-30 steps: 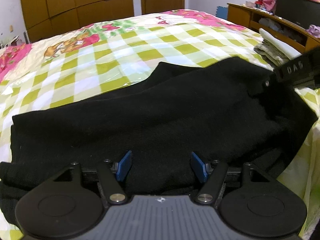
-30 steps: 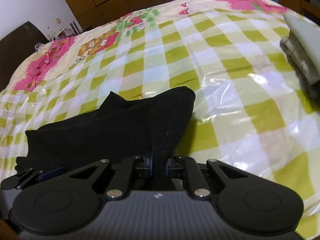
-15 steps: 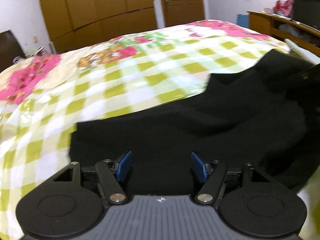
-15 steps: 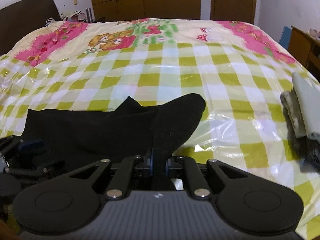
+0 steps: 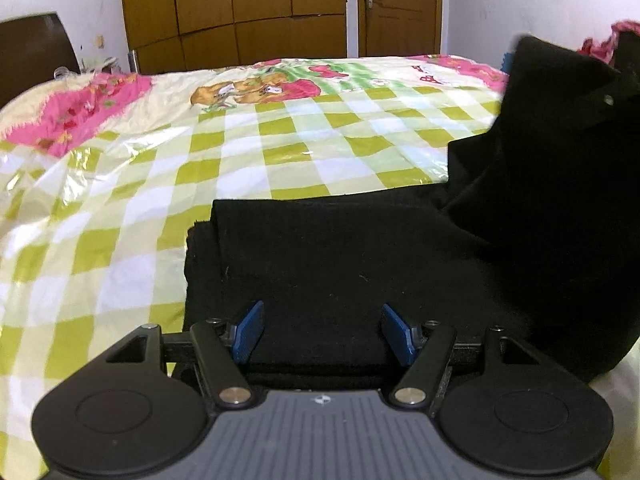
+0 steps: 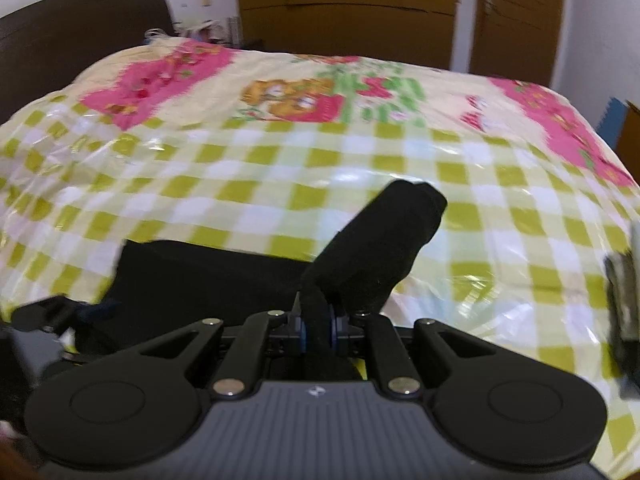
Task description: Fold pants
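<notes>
Black pants [image 5: 360,256] lie folded on the checked bedspread [image 5: 240,160]. My left gripper [image 5: 322,332] is open and empty just above their near part, blue pads [image 5: 250,330] apart. My right gripper [image 6: 318,328] is shut on one end of the pants [image 6: 376,248] and holds it lifted off the bed. That raised end stands up at the right of the left wrist view [image 5: 552,168]. The rest of the pants lies flat to the left in the right wrist view [image 6: 208,276], where the left gripper [image 6: 56,312] shows at the far left edge.
The bed carries a shiny yellow-green checked cover with pink cartoon prints [image 6: 288,96]. A dark headboard [image 6: 72,40] is at the left. Wooden wardrobes [image 5: 240,8] and a door [image 5: 400,8] stand behind. Folded grey clothes [image 6: 624,280] lie at the right edge.
My right gripper has lifted its end of the pants and carried it leftward over the rest. Both cameras have swung left, so the pants' left edge now sits nearer the middle.
</notes>
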`<state>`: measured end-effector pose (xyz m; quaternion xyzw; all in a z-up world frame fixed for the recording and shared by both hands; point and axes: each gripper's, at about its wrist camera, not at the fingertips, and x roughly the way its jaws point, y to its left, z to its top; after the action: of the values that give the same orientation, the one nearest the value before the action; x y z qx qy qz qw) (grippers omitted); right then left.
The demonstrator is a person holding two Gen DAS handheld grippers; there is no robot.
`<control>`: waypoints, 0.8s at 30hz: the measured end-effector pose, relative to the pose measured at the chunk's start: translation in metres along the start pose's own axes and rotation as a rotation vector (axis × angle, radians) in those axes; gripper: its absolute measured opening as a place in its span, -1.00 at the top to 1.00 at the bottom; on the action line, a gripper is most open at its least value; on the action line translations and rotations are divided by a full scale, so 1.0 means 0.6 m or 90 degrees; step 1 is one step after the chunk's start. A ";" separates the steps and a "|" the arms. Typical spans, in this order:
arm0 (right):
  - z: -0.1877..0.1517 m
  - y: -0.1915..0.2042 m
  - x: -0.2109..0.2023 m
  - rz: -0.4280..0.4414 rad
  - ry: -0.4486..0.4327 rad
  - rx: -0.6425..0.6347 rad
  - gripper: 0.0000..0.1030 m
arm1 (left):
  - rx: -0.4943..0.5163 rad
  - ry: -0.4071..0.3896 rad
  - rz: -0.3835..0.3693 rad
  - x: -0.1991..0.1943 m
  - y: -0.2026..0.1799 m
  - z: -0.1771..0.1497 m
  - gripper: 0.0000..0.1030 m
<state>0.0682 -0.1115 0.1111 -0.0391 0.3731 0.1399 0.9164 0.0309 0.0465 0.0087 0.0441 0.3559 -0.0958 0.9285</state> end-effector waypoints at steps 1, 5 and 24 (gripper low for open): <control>0.004 0.017 0.002 0.006 -0.002 -0.014 0.81 | -0.005 0.001 -0.005 0.001 0.002 -0.003 -0.48; 0.015 0.083 0.015 0.042 -0.001 -0.054 0.81 | -0.041 -0.003 -0.031 0.003 0.018 -0.005 -0.48; 0.031 0.191 0.136 0.110 0.096 -0.019 0.81 | 0.035 -0.014 -0.086 -0.044 0.047 -0.039 -0.51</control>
<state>0.1034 0.0201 0.0714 -0.0304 0.4407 0.2206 0.8696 0.0026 0.0816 0.0094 0.0441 0.3450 -0.1687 0.9223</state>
